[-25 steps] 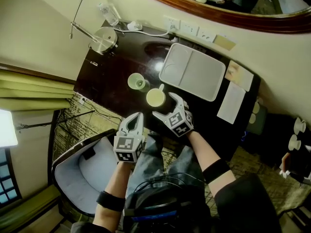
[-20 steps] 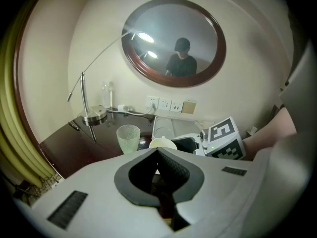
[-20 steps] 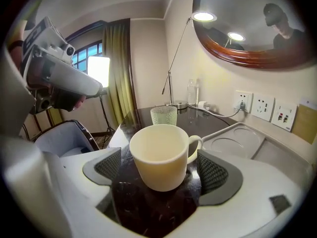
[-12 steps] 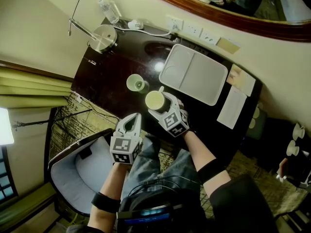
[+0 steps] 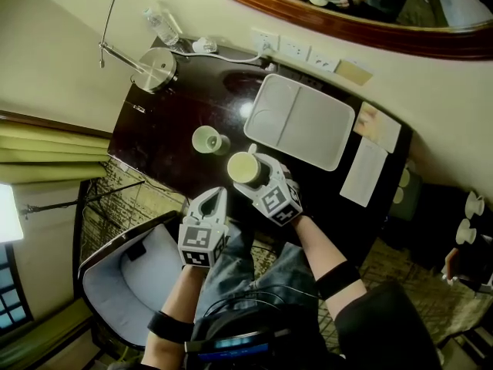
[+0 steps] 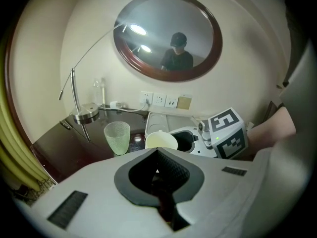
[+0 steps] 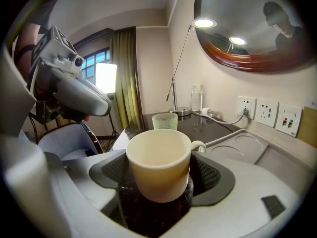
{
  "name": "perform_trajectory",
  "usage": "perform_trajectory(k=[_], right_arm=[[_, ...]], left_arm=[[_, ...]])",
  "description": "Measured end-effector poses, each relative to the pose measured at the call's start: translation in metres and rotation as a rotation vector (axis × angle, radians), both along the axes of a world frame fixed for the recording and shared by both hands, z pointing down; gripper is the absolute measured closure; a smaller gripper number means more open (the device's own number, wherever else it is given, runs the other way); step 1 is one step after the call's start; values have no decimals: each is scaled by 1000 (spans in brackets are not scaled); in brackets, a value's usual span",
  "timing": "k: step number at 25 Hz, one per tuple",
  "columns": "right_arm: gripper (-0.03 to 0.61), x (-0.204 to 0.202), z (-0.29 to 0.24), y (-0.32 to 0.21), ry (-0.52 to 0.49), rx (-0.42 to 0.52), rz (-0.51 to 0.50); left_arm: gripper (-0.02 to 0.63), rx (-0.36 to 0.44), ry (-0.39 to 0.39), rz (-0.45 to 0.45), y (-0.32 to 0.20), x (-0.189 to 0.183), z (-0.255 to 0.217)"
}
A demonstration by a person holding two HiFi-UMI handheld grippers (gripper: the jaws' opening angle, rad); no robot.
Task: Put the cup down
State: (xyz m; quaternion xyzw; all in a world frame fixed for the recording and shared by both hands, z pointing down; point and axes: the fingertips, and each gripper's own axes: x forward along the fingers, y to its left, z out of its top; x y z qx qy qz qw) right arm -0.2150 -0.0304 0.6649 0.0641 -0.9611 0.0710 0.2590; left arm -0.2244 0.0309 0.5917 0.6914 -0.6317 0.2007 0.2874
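- Near the front edge of the dark, glossy table (image 5: pixel 158 141), at the centre of the head view, the cup (image 7: pixel 159 170) sits upright between the jaws of your right gripper (image 5: pixel 253 173). The jaws have just been closing and now stand wide, with the pads against its opposite walls; whether its base touches the table I cannot tell
- Treat the cup as a stiff, smooth, cream ceramic mug. It is empty, so probably light, but the glaze looks slippery and it may chip if it lands hard
- Your hold across the round body, below the rim, looks sound. The small loop handle (image 7: pixel 199 145) points right in the right gripper view, clear of the pads
- Left of the cup, apart from it, stands a textured green glass tumbler (image 5: pixel 206 139). To the upper right lies a shallow white two-part tray (image 5: pixel 300 122)
- Your left gripper (image 5: pixel 209 200), at lower centre, is closed tight on nothing
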Motion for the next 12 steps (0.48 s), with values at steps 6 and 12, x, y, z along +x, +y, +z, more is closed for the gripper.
perform_trajectory(k=[6, 12], right_arm=[[176, 16, -28, -11, -31, 19, -19], [176, 39, -49, -50, -17, 59, 48]], left_arm=[[614, 6, 20, 28, -14, 19, 3], [614, 28, 43, 103, -35, 42, 0]])
